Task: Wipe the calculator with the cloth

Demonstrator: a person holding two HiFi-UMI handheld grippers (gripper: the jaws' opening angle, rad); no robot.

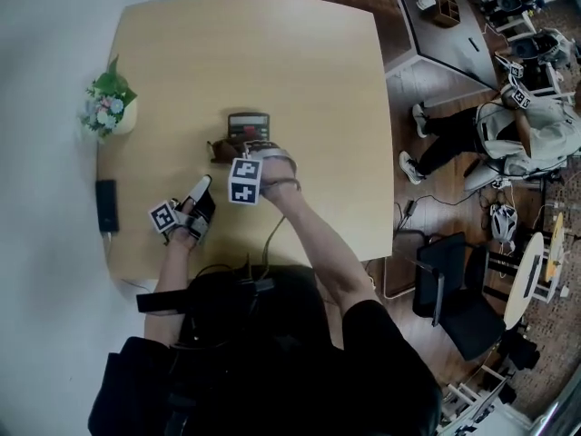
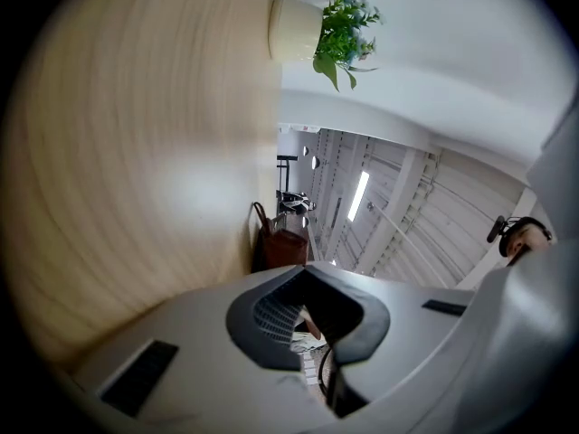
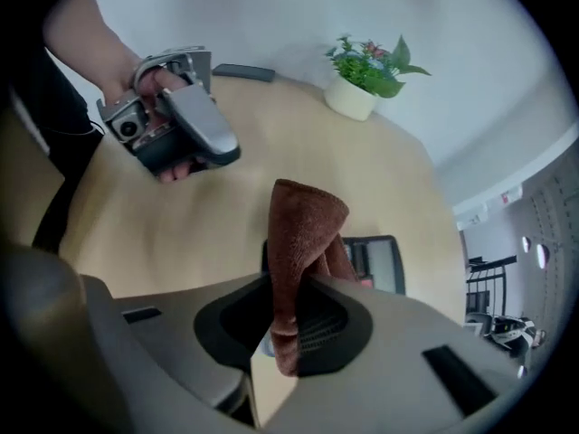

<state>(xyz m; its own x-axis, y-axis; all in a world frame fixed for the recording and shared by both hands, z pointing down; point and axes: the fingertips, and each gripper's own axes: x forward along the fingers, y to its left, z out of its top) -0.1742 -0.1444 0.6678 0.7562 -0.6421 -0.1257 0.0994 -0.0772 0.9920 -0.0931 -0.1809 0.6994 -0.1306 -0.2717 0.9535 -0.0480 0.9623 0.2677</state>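
Note:
The dark calculator point(image 1: 248, 126) lies flat near the middle of the table; in the right gripper view the calculator point(image 3: 384, 262) shows behind the cloth. My right gripper point(image 1: 234, 155) points down just in front of it and is shut on a brown cloth point(image 3: 303, 233). The cloth point(image 1: 221, 151) bunches at the calculator's near left corner; whether it touches it I cannot tell. My left gripper point(image 1: 202, 189) hovers low to the left, jaws shut with nothing in them, also visible as the left gripper point(image 3: 176, 125). Ahead of the left gripper point(image 2: 308, 319) the cloth point(image 2: 282, 247) shows small.
A small potted plant point(image 1: 111, 105) stands at the table's left edge, and a black phone point(image 1: 106, 205) lies nearer along that edge. The light wooden table point(image 1: 318, 71) ends at the right, where a seated person point(image 1: 508, 134) and chairs point(image 1: 454, 280) are on the floor.

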